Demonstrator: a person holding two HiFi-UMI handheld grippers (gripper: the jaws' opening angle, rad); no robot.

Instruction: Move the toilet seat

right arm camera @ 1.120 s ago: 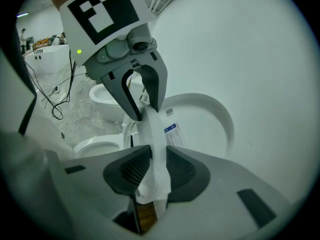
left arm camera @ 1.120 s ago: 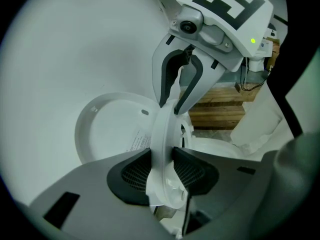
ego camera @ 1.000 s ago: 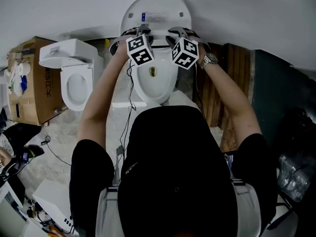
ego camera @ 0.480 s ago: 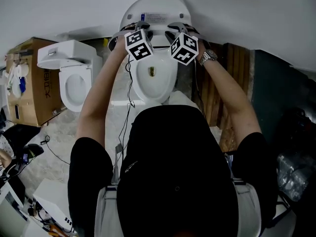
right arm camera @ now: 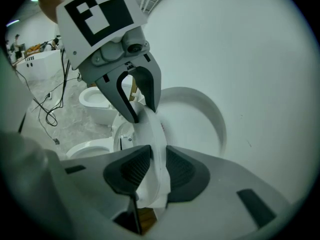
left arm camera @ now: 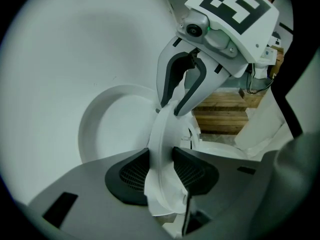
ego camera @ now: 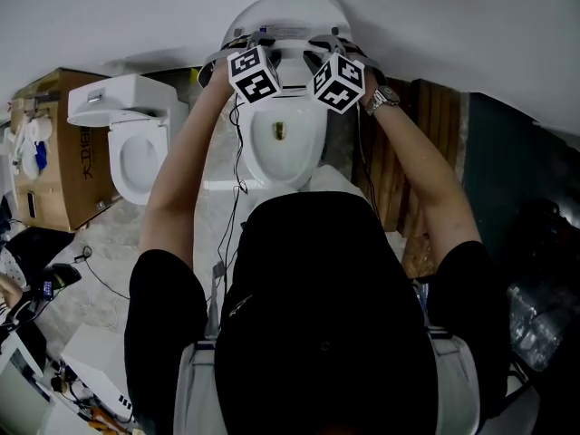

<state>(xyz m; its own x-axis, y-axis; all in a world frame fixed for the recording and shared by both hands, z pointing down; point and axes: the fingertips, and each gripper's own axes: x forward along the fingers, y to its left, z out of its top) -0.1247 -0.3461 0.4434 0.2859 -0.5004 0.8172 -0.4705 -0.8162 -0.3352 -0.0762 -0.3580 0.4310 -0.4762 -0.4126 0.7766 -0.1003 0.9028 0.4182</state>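
The white toilet seat is raised steeply over the open bowl, close to the upright lid that leans on the wall. My left gripper grips the seat's left side and my right gripper its right side. In the left gripper view, the dark pads of the left gripper press on the seat rim, with the lid behind it. The right gripper view shows the right gripper clamped on the rim, near the lid.
A second toilet stands to the left beside a cardboard box. A wooden pallet is to the right of the bowl. Cables hang from the grippers down to the floor. The white wall is right behind the lid.
Both grippers have moved away from me toward the wall with the seat in them. The seat has swung closer to the lid and now covers more of it.
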